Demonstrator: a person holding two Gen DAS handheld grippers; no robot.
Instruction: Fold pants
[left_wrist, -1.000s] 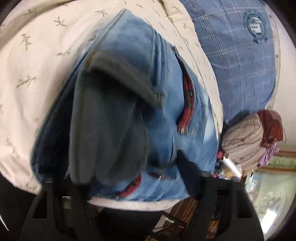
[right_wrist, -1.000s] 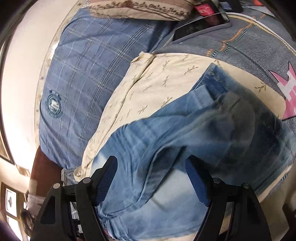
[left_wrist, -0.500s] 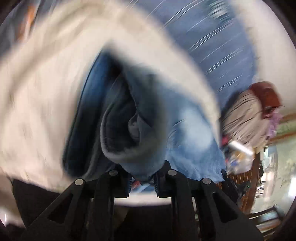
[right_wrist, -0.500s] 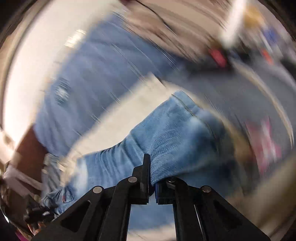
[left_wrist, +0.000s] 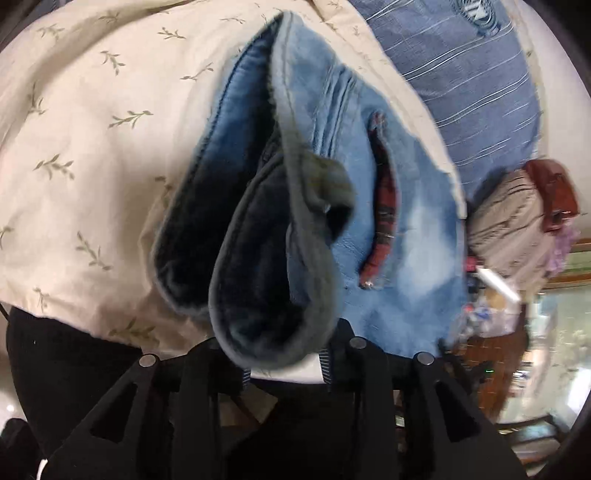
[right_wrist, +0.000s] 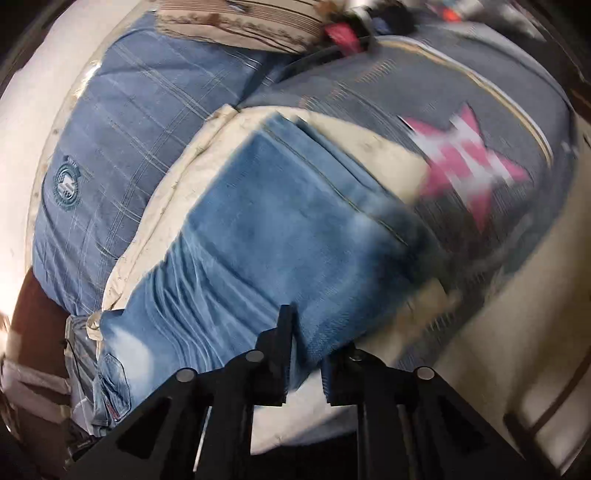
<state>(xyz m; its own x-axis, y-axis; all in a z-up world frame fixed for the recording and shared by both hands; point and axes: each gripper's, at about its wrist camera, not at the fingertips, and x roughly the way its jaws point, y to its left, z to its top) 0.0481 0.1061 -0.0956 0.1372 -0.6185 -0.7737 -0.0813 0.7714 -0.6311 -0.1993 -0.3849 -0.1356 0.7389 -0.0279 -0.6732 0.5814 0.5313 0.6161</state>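
The jeans lie half-folded on the cream leaf-print quilt, beside the blue plaid pillow. The left gripper pinches a thick bunched fold at the near edge; the right gripper is clamped on the denim edge too. Denim looks heavy, soft and floppy, so hems and the waistband seem the best holds. Open quilt beyond the jeans leaves room; near its front edge, little.
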